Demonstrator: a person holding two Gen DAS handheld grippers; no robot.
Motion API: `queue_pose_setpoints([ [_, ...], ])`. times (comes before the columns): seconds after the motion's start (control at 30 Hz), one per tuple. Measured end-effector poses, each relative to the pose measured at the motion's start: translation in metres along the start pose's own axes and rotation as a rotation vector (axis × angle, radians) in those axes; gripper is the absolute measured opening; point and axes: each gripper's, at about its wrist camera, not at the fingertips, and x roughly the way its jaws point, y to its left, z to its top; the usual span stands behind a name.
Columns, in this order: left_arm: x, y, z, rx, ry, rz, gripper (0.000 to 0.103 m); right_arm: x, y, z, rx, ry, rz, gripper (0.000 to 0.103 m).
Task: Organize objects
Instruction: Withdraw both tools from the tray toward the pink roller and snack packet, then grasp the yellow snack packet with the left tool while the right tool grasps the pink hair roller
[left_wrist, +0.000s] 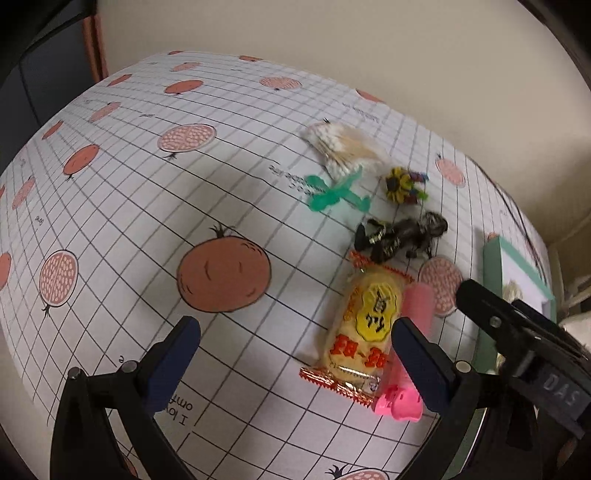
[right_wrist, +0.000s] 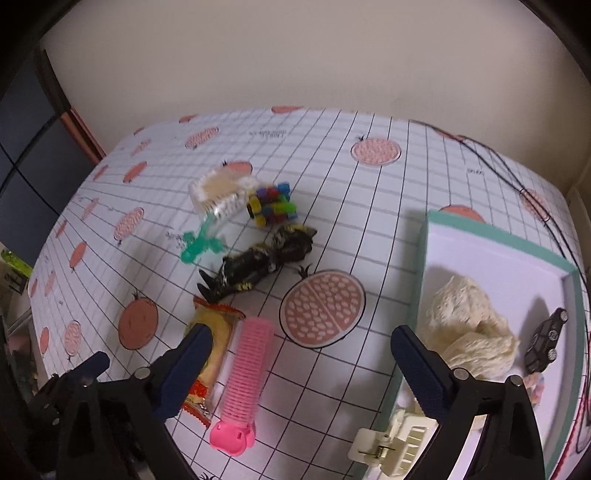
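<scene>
A home room — a table under a pomegranate-print cloth, plain cream wall behind it.

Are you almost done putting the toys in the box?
Not yet. The mint-rimmed white box holds a cream fluffy bundle and a small black toy car. Both tools, left and right, are open and empty. The pink ridged hair roller and others wait.

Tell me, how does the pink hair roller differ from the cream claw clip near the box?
The pink hair roller is a long ridged cylinder; the cream claw clip is short and toothed with a metal spring. The roller is bright pink, the clip pale cream. The roller lies flat on the tablecloth beside the snack packet; the clip sits against the green-rimmed box's near corner. Both are plastic hair accessories, still outside the box.
</scene>
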Motion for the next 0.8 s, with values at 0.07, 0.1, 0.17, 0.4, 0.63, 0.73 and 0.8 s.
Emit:
queue_pose_setpoints([
  [0.07,0.003,-0.005,-0.002,0.023,0.007,0.009,0.103,0.003,0.001,-0.001,-0.006,0.011,-0.005,0.094],
  [0.1,0.004,-0.007,-0.003,0.031,0.009,0.011,0.103,0.005,0.001,-0.002,-0.008,0.017,-0.009,0.093],
  [0.17,0.006,-0.010,-0.004,0.045,0.018,0.012,0.103,0.009,0.001,-0.004,-0.008,0.026,-0.005,0.093],
  [0.4,0.012,-0.018,-0.008,0.085,0.037,0.036,0.103,0.017,0.011,-0.008,-0.048,0.046,-0.004,0.090],
  [0.63,0.016,-0.024,-0.011,0.106,0.032,0.066,0.103,0.025,0.013,-0.011,-0.075,0.057,-0.021,0.084],
  [0.73,0.019,-0.024,-0.012,0.110,0.033,0.083,0.103,0.030,0.007,-0.012,-0.059,0.069,-0.019,0.083],
  [0.8,0.020,-0.024,-0.012,0.105,0.036,0.082,0.103,0.031,0.006,-0.012,-0.051,0.074,-0.016,0.083],
])
